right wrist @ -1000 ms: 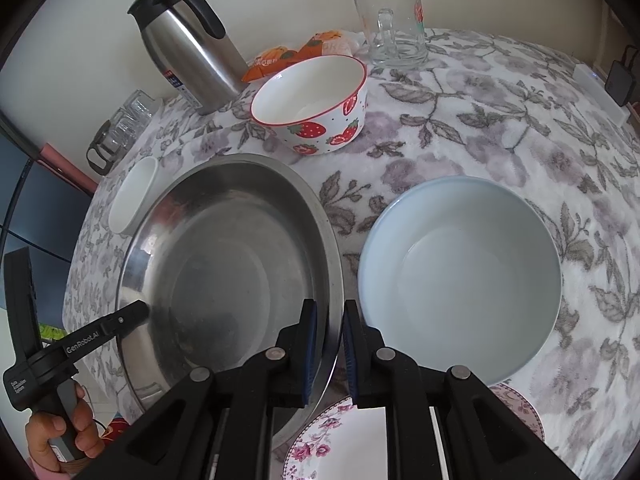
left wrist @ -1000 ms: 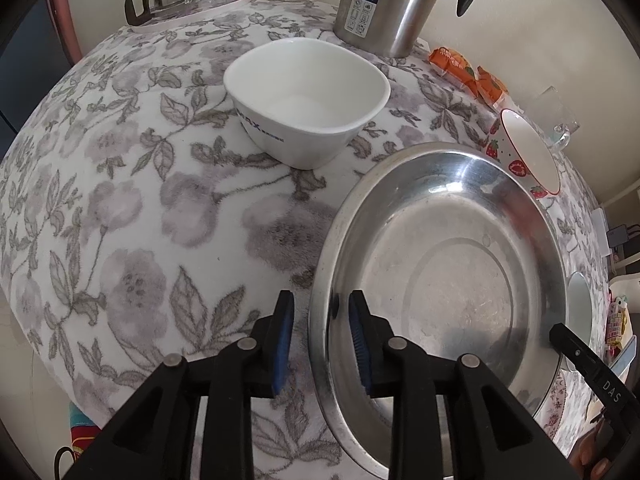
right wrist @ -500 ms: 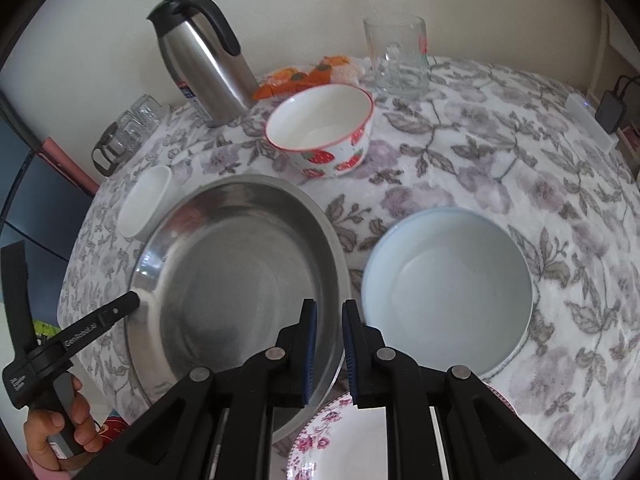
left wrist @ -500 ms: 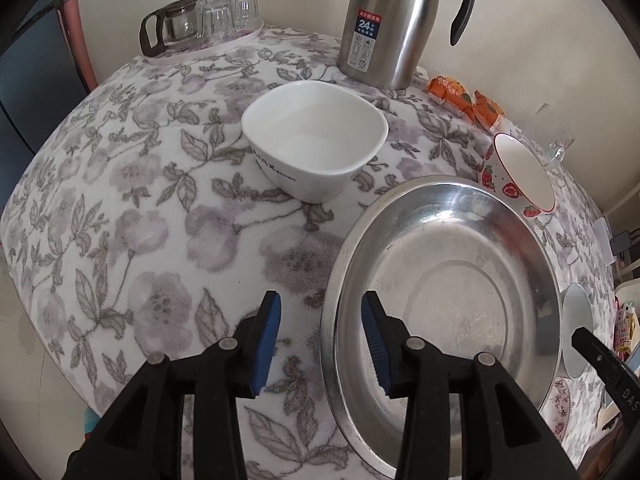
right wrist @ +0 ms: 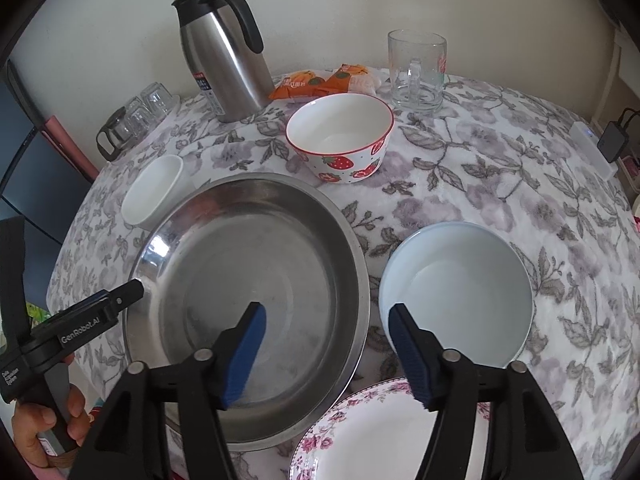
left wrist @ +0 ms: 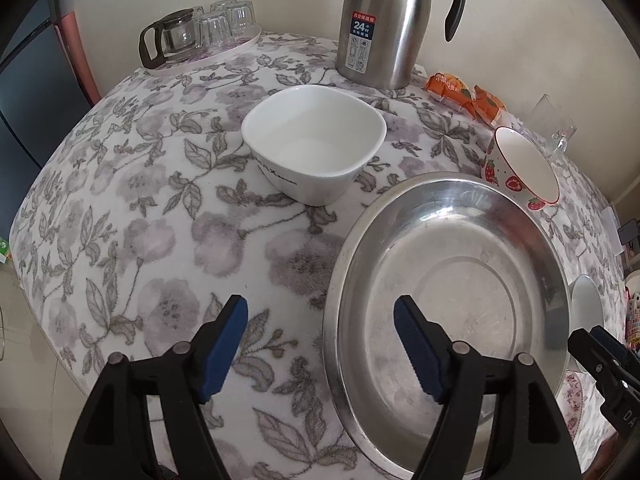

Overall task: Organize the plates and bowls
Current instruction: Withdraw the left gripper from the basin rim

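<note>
A large steel plate lies flat on the floral tablecloth. My left gripper hangs over its left rim. Its jaws are opening, the rim runs between them, and the pads do not touch it. My right gripper straddles the plate's right rim the same way, jaws opening and pads clear of the metal. A white square bowl stands behind the plate, with a strawberry bowl to its right. A pale blue bowl sits right of the plate, and a floral plate lies at the near edge.
A steel thermos stands at the back beside orange snack packets and a glass mug. A tray of glasses is at the back left. A hand holds the left tool past the table's rounded edge.
Both grippers were closed on the steel plate's opposite rims and have let go, their jaws now wide. Both views have drawn back a little; the plate rests on the cloth.
</note>
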Demonstrator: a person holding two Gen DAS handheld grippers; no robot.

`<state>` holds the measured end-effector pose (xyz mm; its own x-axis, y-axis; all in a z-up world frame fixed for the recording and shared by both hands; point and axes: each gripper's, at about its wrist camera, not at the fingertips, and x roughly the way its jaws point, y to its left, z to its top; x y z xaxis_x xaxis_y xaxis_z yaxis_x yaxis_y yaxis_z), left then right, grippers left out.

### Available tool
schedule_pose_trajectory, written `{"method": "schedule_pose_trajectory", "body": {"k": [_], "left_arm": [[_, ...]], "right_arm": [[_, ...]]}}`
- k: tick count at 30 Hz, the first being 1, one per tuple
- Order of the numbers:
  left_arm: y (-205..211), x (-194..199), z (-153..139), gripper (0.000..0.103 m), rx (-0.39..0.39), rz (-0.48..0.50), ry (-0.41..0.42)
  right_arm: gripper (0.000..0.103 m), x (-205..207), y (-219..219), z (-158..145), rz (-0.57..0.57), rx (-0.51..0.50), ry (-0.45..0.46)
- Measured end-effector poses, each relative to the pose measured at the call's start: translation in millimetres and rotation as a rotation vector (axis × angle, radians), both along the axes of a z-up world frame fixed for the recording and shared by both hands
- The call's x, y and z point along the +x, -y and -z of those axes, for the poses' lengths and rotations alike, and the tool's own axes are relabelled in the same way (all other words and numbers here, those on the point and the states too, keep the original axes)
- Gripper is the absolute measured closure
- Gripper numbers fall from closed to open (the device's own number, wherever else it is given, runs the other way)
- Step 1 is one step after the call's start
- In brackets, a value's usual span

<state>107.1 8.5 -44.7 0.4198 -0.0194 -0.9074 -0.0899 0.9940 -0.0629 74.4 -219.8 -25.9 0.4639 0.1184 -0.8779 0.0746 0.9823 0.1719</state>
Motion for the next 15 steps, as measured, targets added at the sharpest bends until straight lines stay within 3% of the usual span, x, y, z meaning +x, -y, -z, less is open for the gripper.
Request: {"method": "schedule_pose_trajectory", "body": {"k": [11,15], "left_arm": [[-2.6,1.9,5.2,0.007,0.012,-0.007,-0.014],[-4.2,1.6,4.6,0.006,0.015,-0.011,-0.004]], "right_arm": [[0.005,1.6,-7.1,3.2,-0.025,-0.033,-0.004],[0.000,1.7,-8.5,3.6,-0.031,-0.042,-0.003]]}}
